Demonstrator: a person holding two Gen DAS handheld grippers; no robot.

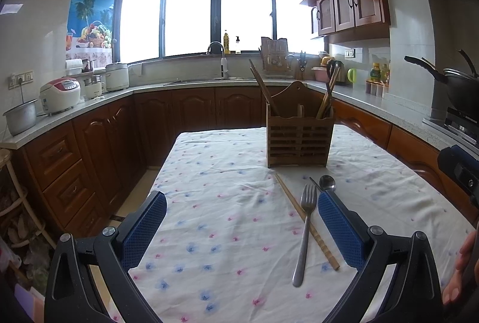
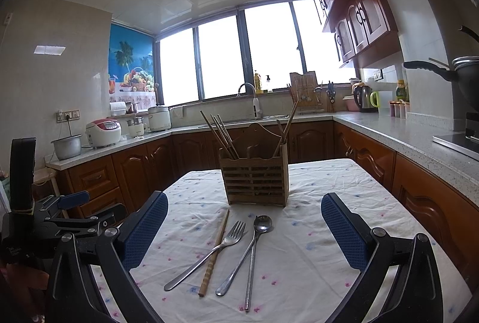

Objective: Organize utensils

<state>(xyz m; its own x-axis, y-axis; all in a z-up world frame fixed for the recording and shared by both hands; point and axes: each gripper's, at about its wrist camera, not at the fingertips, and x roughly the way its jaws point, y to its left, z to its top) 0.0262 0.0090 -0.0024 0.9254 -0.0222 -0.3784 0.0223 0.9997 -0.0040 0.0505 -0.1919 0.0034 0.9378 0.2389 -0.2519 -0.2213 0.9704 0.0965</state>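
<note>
1. Work surface: a table covered by a white tablecloth [image 2: 314, 269] with small pink and blue flower marks stands in a kitchen, wooden cabinets and a grey countertop [image 2: 398, 137] around it.
2. Utensil holder [image 2: 254, 176]: a slatted wooden caddy stands upright at the far middle of the table. Several wooden chopsticks lean out of its left compartment and more sticks out of its right one; the middle compartment's contents cannot be made out.
3. Loose utensils lie on the cloth just near of the holder, none touching it:
   - a wooden chopstick [image 2: 215, 252], leftmost at its far end, pointing near-far;
   - a metal fork [image 2: 209, 254], tines far, its handle crossing over the chopstick and running near-left;
   - a metal spoon [image 2: 248, 251], bowl far, to the right of the fork;
   - a thin metal chopstick [image 2: 251, 272] lying against the spoon and crossing its handle.
4. Right gripper [image 2: 244, 221]: held above the near end of the table, blue-padded fingers spread wide apart, empty. The loose utensils lie between the fingers in its view.
5. Left gripper [image 1: 242, 221]: held to the left of the utensils, fingers likewise spread wide, gripping nothing. In its view the fork [image 1: 305, 233] and wooden chopstick [image 1: 305, 219] sit just inside its right finger, which hides part of the spoon [image 1: 327, 182].
</note>
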